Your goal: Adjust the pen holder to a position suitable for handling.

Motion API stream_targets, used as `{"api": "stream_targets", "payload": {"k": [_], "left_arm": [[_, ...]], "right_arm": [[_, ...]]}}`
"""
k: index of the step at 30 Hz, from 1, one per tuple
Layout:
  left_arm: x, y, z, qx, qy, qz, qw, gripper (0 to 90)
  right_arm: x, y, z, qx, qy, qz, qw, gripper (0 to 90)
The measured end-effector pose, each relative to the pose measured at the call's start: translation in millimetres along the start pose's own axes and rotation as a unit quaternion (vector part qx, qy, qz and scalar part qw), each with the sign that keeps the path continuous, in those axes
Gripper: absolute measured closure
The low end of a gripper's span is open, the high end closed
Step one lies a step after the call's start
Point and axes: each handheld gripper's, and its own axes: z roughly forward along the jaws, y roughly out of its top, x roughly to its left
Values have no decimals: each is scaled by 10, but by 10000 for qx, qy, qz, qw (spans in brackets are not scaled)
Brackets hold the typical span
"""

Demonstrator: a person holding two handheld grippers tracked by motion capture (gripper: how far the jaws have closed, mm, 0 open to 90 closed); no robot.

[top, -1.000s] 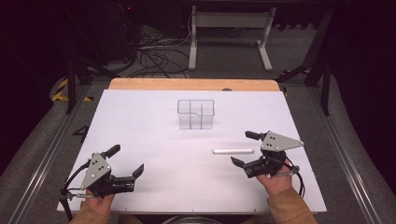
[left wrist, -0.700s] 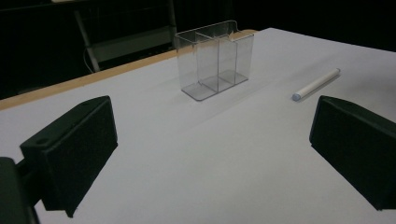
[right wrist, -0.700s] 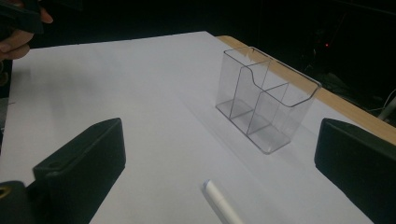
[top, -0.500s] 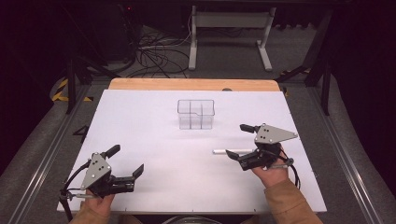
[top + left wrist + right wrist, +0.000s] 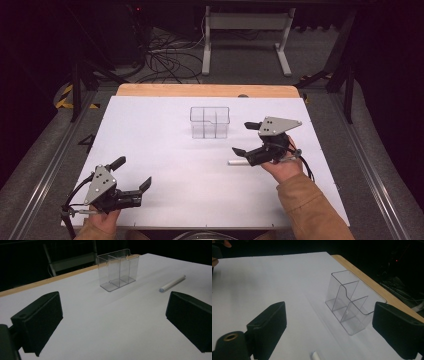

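— Where's the pen?

— The white pen [image 5: 239, 162] lies flat on the white table [image 5: 165, 150], on my right half, nearer to me than the clear divided holder [image 5: 209, 122] that stands upright toward the far middle. My right tongs [image 5: 247, 137] hang right over it: the lower jaw sits just above the pen's near end, the upper jaw higher and farther out.

— Touching it?

— I cannot tell from above. In the right gripper view only the pen's tip [image 5: 315, 355] pokes in at the bottom edge, between my two jaws, with the holder [image 5: 352, 302] beyond them.

— And the jaws?

— Wide apart, holding nothing.

— Your other hand?

— My left tongs [image 5: 132, 172] rest low at the near left corner, also spread wide and empty, well apart from the pen. From the left gripper view, the pen [image 5: 172, 283] lies ahead toward the right jaw, the holder [image 5: 118, 268] farther back.
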Motion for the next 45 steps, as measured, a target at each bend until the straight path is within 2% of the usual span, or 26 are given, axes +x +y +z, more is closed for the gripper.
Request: {"api": "stream_targets", "payload": {"k": [4, 9, 23, 26, 32, 37, 45], "left_arm": [[1, 0, 0, 0, 2, 1, 10000, 16], [5, -3, 7, 14, -8, -16, 10000, 16], [8, -1, 21, 21, -26, -1, 10000, 16], [13, -1, 20, 25, -32, -4, 10000, 16], [19, -4, 23, 20, -39, -17, 10000, 16], [13, -6, 35, 40, -47, 11, 10000, 16], [16, -8, 38, 37, -50, -2, 10000, 16]], "right_arm": [[-82, 77, 143, 135, 64, -46, 9999, 150], [-135, 109, 226, 139, 107, -1, 9998, 167], [-309, 242, 507, 501, 125, -103, 9986, 234], [-310, 239, 558, 562, 169, -90, 9982, 239], [-291, 236, 633, 682, 223, -236, 9971, 262], [-334, 262, 685, 875, 290, -363, 9951, 298], [-400, 300, 868, 1403, 235, -533, 9884, 375]]}}
